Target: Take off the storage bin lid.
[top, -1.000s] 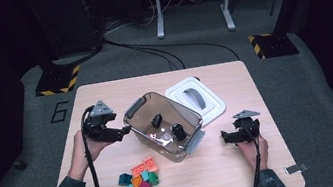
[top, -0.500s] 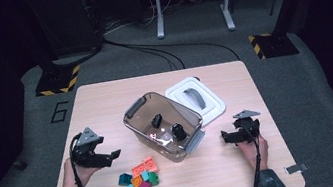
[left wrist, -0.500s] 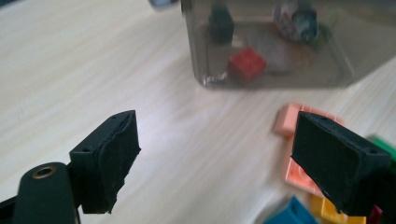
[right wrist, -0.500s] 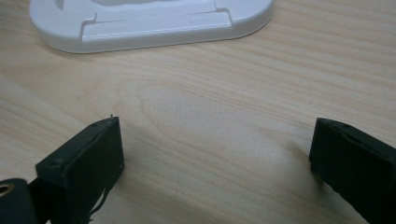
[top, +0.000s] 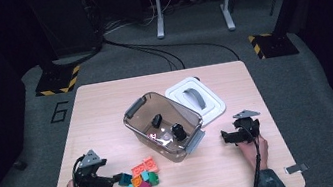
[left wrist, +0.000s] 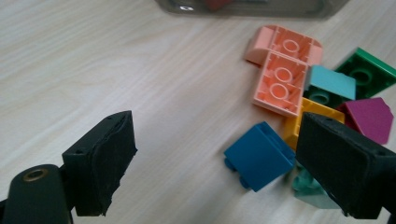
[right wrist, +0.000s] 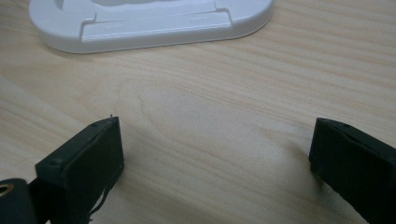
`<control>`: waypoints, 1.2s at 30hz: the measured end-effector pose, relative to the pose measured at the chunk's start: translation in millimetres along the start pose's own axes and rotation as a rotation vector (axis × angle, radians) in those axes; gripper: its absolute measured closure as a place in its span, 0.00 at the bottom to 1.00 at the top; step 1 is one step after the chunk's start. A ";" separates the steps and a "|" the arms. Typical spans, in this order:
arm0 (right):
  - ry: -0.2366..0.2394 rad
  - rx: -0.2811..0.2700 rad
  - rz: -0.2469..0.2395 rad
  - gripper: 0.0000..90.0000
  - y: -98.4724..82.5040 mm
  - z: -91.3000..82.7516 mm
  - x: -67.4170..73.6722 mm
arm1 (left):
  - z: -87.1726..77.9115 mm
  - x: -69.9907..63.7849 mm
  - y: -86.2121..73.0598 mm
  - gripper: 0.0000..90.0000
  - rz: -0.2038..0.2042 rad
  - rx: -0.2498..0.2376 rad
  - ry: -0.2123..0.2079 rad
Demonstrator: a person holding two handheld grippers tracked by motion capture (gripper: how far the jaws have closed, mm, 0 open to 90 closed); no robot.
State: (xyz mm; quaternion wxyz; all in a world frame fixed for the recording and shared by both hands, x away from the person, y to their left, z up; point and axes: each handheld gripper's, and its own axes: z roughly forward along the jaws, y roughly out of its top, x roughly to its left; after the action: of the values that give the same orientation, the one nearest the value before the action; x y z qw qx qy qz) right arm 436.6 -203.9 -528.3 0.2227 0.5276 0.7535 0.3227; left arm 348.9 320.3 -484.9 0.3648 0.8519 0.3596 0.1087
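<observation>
A pile of small bricks (top: 142,175) lies near the table's front, left of centre: salmon (left wrist: 282,77), green (left wrist: 369,74), magenta (left wrist: 369,116), yellow and teal. My left gripper (top: 113,181) is low at the pile's left side. In the left gripper view its jaws (left wrist: 215,140) have just been opening and stand wide. A dark blue brick (left wrist: 259,156) lies on the wood between them, close to the right-hand jaw, with neither pad pressing on it. My right gripper (top: 225,137) rests open at the table's right, with bare wood between its jaws (right wrist: 215,140).
A clear brownish bin (top: 131,124) stands mid-table with two black items and something red inside. Its white lid (top: 196,99) lies behind it to the right, and the lid's edge (right wrist: 149,23) lies ahead of my right gripper. The table's front edge is close to both hands.
My left hand has come down and toward the front-left, from beside the bin to the brick pile. The right hand has kept still.
</observation>
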 end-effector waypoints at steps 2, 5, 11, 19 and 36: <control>0.000 0.000 0.001 0.02 0.0 0.0 0.1 | 3.9 -2.4 -2.1 0.13 0.012 0.019 -0.011; 0.000 0.000 0.000 0.02 0.0 0.0 0.0 | 9.4 -2.6 -5.5 0.13 0.017 0.028 -0.014; 0.000 0.000 0.000 0.02 0.0 0.0 0.0 | 16.2 -0.5 -9.2 0.14 0.007 0.033 -0.002; 0.000 0.000 0.000 0.02 0.0 0.0 0.0 | 23.2 12.0 -7.3 0.16 0.001 0.047 0.107; -0.001 0.000 0.000 0.02 0.0 0.0 0.1 | 6.3 15.2 -13.2 0.18 0.069 0.101 0.127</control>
State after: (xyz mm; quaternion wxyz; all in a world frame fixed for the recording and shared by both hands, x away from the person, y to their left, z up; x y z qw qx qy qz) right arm 436.6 -203.9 -528.3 0.2231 0.5279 0.7533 0.3227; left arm 355.5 333.6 -499.9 0.2939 0.8725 0.3575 0.1567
